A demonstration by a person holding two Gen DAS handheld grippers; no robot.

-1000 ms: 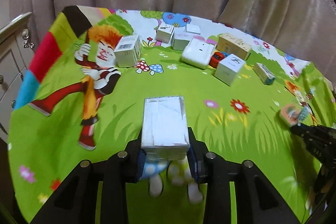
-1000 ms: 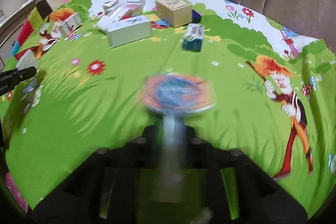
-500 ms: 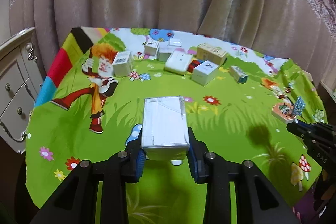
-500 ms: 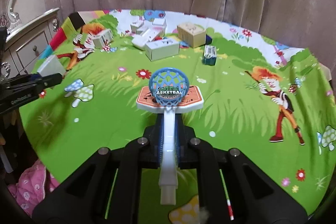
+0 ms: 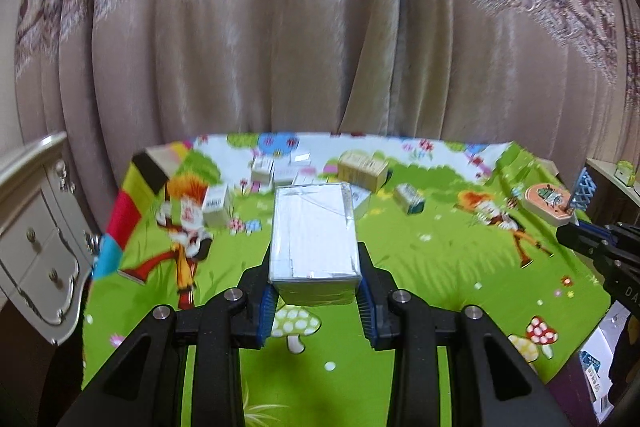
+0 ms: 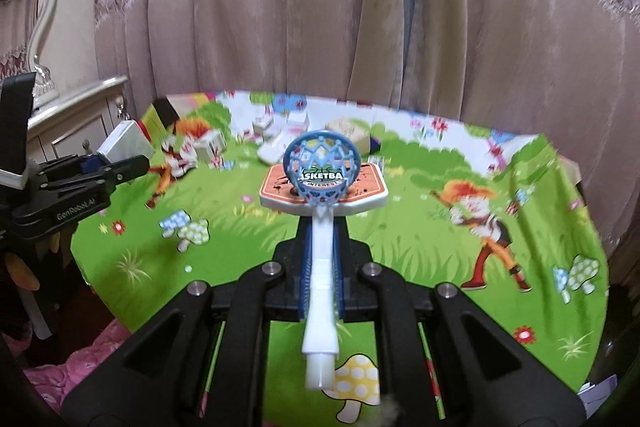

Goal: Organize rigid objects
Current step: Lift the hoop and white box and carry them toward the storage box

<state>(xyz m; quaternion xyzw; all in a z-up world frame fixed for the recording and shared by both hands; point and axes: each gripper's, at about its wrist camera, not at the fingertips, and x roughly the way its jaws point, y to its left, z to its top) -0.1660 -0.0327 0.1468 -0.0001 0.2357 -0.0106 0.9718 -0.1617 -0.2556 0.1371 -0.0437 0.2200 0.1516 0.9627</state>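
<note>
Both grippers risen since earlier frame, table edges now visible. Left gripper (image 5: 316, 291) clamps white box (image 5: 313, 233); right gripper (image 6: 320, 259) clamps toy hoop (image 6: 322, 179) pole. Both above open green cloth (image 5: 420, 267).

Even indoor light, motion-blurred curtain (image 5: 320, 27), strong fisheye bending, dark vignetted corners, soft far boxes (image 5: 362, 165)

"ASKETBA" on the toy hoop (image 6: 323, 175); "GenRobot.AI" on the left gripper (image 6: 120, 163).
</note>
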